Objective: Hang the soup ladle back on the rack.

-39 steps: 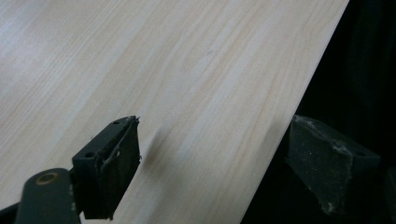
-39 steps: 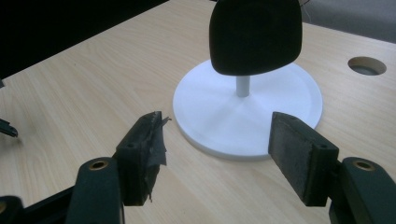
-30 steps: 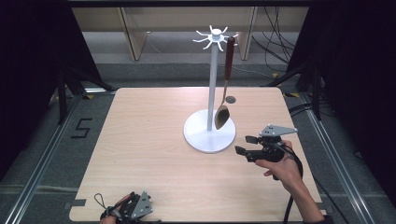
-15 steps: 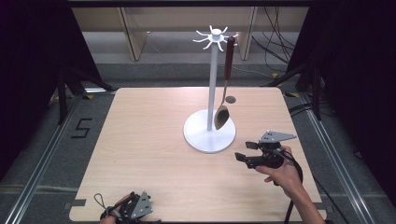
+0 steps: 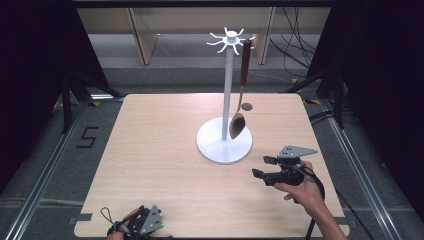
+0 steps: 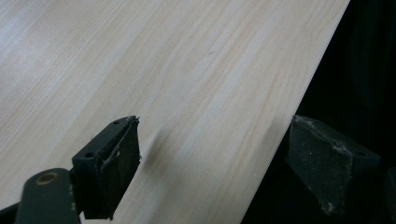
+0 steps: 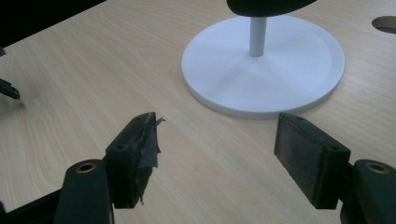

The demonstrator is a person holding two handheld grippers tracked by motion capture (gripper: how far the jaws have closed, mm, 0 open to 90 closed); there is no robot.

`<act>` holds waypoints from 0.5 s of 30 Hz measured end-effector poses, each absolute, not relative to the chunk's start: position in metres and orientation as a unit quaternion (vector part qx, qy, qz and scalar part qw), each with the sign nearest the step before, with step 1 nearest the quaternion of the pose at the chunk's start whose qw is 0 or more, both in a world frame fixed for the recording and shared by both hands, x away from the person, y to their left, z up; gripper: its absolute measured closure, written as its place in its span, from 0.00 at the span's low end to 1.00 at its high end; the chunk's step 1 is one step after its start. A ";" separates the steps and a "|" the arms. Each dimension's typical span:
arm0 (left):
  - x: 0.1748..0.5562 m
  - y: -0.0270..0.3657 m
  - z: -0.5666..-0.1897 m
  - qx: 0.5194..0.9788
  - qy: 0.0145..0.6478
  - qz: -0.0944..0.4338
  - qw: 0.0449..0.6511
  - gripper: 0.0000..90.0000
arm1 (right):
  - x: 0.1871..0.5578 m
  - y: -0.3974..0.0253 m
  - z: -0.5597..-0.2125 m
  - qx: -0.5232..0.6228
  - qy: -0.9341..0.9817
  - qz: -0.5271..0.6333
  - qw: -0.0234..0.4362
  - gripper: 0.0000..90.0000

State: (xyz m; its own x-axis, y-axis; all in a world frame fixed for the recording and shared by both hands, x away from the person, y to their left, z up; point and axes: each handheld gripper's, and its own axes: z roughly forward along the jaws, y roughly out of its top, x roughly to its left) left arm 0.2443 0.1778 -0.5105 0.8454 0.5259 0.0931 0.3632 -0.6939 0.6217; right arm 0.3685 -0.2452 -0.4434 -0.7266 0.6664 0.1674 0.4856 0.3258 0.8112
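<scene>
Right hand-held gripper (image 5: 265, 168) backed off toward the table (image 5: 150, 165) edge, jaws open and empty; spoon (image 5: 239, 120) ahead hangs loose on the stand (image 5: 224, 145), a bump could unhook it.

A pale wooden table (image 5: 150, 150) sits on grey floor (image 5: 45, 150) marked with a "5" (image 5: 87, 136); black curtains (image 5: 30, 65) flank it, light wooden furniture (image 5: 150, 35) behind, cables (image 5: 300, 35) trailing.

Brown-handled spoon (image 5: 240, 100) hanging on white stand (image 5: 224, 145)
</scene>
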 end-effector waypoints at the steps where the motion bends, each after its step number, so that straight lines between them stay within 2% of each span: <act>1: 0.244 0.178 -0.511 0.911 0.244 0.133 0.306 0.18 | 0.366 -0.245 -0.443 0.363 0.809 0.452 0.098 0.34; 10: 0.244 0.178 -0.510 0.910 0.246 0.133 0.306 0.18 | 0.361 -0.244 -0.449 0.362 0.815 0.443 0.095 0.33; 11: 0.244 0.178 -0.510 0.910 0.246 0.133 0.306 0.18 | 0.362 -0.245 -0.449 0.356 0.818 0.439 0.108 0.33; 14: 0.244 0.178 -0.510 0.910 0.246 0.133 0.306 0.18 | 0.359 -0.244 -0.450 0.364 0.815 0.441 0.095 0.33; 15: 0.244 0.178 -0.510 0.910 0.244 0.134 0.306 0.18 | 0.359 -0.245 -0.451 0.350 0.819 0.440 0.113 0.33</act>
State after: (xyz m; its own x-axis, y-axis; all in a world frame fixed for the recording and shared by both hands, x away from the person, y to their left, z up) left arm 0.2443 0.1778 -0.5105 0.8449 0.5264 0.0949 0.3623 -0.6937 0.6225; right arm 0.3594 -0.2445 -0.4514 -0.7295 0.6728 0.1233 0.4745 0.3681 0.7996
